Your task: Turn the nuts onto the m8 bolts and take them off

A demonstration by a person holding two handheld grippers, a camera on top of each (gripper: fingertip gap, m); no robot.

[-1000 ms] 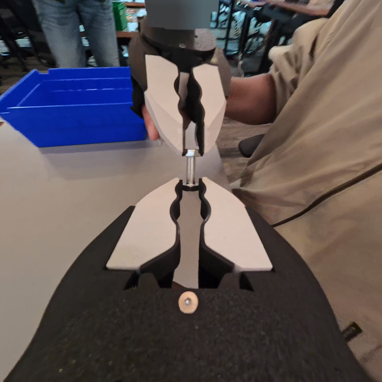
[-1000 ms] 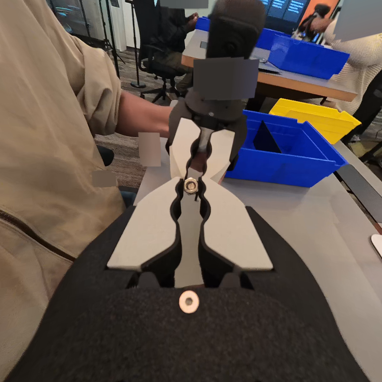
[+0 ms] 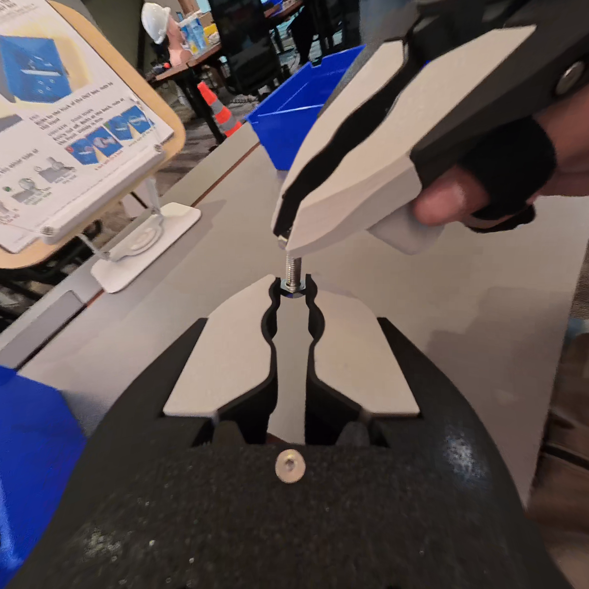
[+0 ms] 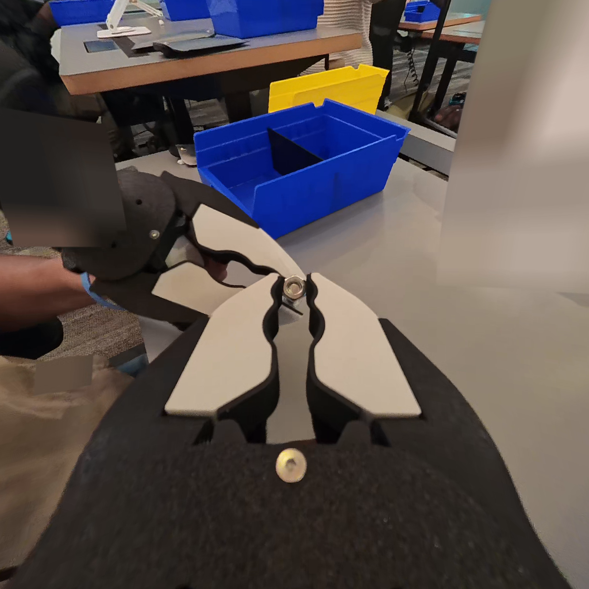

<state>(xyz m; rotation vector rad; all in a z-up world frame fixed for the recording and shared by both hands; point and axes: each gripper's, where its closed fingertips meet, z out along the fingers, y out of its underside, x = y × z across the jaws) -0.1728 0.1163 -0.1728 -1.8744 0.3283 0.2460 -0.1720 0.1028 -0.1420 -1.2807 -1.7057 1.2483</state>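
A threaded silver bolt (image 3: 293, 266) stands between the two grippers above the grey table (image 3: 414, 302). My left gripper (image 3: 293, 285) is shut on the bolt's lower end, which sits between its tips. My right gripper (image 3: 282, 237) reaches in from the upper right and is shut on the hex nut (image 3: 282, 241) at the bolt's top end. In the right wrist view my right gripper (image 4: 294, 283) pinches the nut (image 4: 294, 287), seen end on. The left gripper's fingers (image 4: 236, 239) come in from the left beneath it. The bolt's lower end is hidden there.
A blue bin (image 4: 302, 172) with a black divider stands behind the grippers, with a yellow bin (image 4: 325, 89) beyond it. A page on a white stand (image 3: 79, 127) is at the left. Another blue bin's corner (image 3: 28, 446) is near. A pale blurred panel (image 4: 526, 143) fills the right. My left and right fingertips are right by each other.
Both grippers, still joined by the bolt, have swung round. The right one now comes in from the upper right, not straight on. The left one now lies off to the left.
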